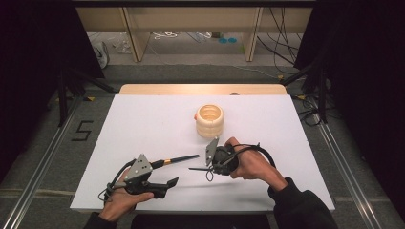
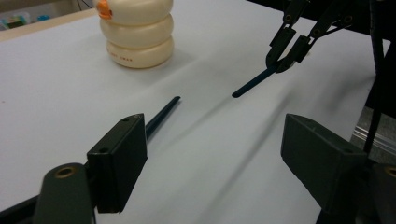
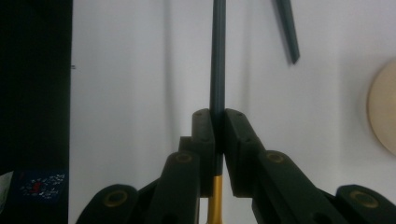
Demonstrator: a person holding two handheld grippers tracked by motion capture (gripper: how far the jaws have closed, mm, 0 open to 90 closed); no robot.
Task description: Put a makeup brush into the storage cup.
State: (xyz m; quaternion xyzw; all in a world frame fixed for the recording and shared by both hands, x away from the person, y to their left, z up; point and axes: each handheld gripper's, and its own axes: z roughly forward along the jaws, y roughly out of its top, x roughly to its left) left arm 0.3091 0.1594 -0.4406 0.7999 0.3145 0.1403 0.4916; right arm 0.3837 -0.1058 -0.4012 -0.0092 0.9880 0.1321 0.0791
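Black, slender and tipped with a gold band, one chopstick [image 3: 217, 70] is clamped between the two jaws of the right gripper [image 3: 217, 135]; the jaws stand pressed flat against its shaft from both sides, the gold end trails back between the linkage arms, and the dark shaft projects straight ahead of the jaw tips. In the high view the right gripper [image 1: 208, 168] is turned sideways in the person's right hand [image 1: 253, 164], so the held chopstick [image 1: 198, 169] points toward the left gripper [image 1: 165, 186] and runs low over the white table surface [image 1: 143, 124]; contact with the surface cannot be determined. The left gripper view shows that same stick [image 2: 254, 81] gripped by the far gripper [image 2: 286, 58], its free tip slanting down toward the surface. The left gripper [image 2: 210, 177] is spread wide, with nothing between its jaws. A second chopstick [image 2: 161, 116] lies flat on the surface just ahead of one jaw and passes behind that jaw pad; in the high view this chopstick [image 1: 179, 158] lies beyond the left gripper, its free tip near the tip of the held stick but apart from it. A cream ribbed holder [image 1: 209, 120] stands upright beyond the right gripper, clear of both sticks.
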